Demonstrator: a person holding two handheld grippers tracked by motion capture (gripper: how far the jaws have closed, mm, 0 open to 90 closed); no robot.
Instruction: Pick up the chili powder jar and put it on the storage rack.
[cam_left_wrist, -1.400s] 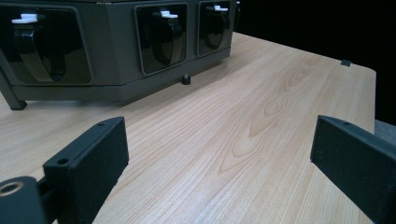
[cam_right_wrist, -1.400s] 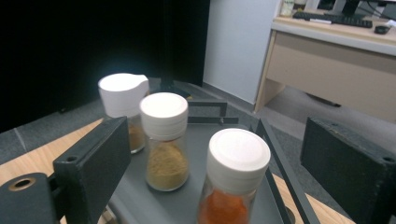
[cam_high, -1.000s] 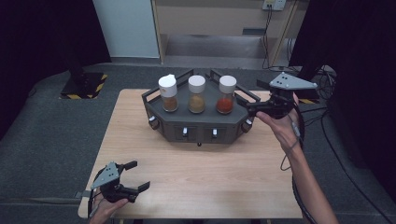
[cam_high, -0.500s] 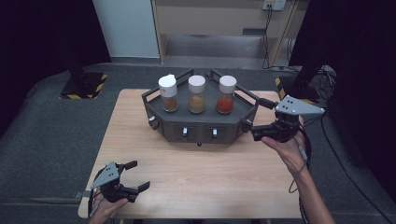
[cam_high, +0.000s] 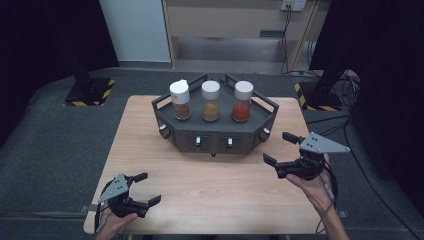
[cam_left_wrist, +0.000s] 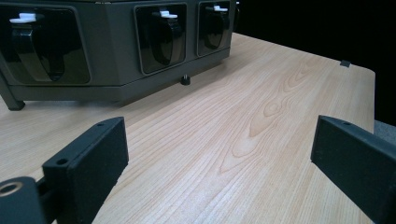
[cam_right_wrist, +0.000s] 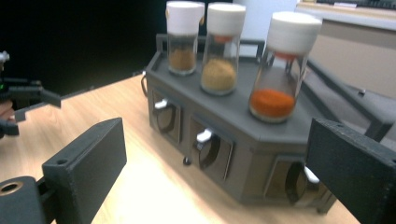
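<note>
A dark grey six-sided rack (cam_high: 215, 136) stands at the back middle of the wooden table (cam_high: 220, 190). On it stand three white-capped jars: brown spice (cam_high: 180, 100), tan spice (cam_high: 210, 101) and red spice (cam_high: 242, 102). My left gripper (cam_high: 148, 188) hovers open near the front left corner, with bare wood between its jaws (cam_left_wrist: 219, 163). My right gripper (cam_high: 278, 147) is open, to the right of the rack's front right corner and apart from it. In the right gripper view the open gripper (cam_right_wrist: 219, 168) faces the rack (cam_right_wrist: 252, 135) and the red jar (cam_right_wrist: 280, 70).
White toggle levers (cam_high: 198, 140) sit in recesses on the rack's front, also seen up close (cam_left_wrist: 163, 14). A stand with a yellow-black base (cam_high: 89, 90) is on the floor at the back left. Cables (cam_high: 345, 85) lie at the back right. Bare wood stretches in front of the rack.
My right gripper has drawn back from the rack's right rear side toward the person and lower, staying open. The left gripper has not moved.
</note>
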